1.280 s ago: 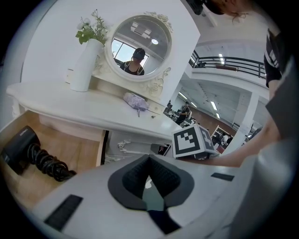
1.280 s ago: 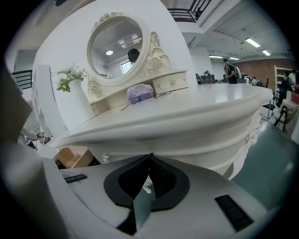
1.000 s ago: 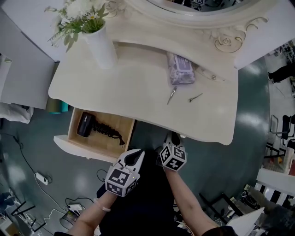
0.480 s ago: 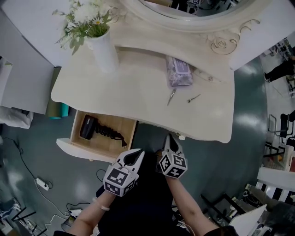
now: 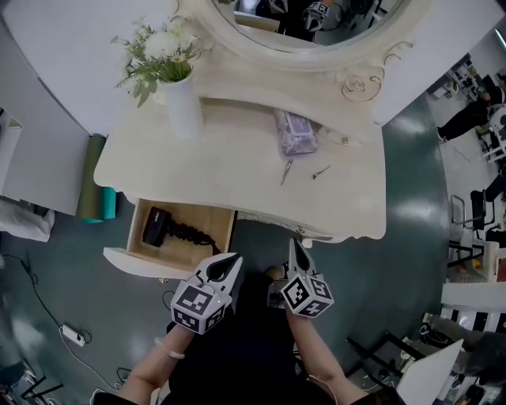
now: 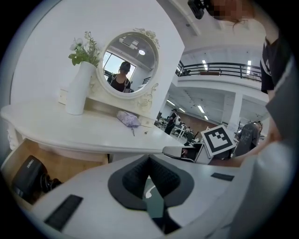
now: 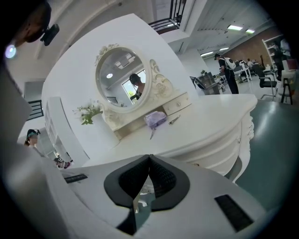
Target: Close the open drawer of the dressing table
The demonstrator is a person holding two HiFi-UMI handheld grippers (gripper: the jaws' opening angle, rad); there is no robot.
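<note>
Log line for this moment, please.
drawer: open, hair dryer inside | left gripper: shut, empty, clear of drawer | right gripper: shut, empty, before dressing table | push: not begun

light: bright, even, ceiling lamps | shadows: soft | gripper views: fisheye-bent, dark corners | focus: sharp

mirror (image 5: 356, 12) cut off by upper frame edge. drawer (image 5: 215, 223) rear hidden beneath tabletop (image 5: 229, 166). two metal items (image 5: 286, 171), frame centre: too small to identify.
</note>
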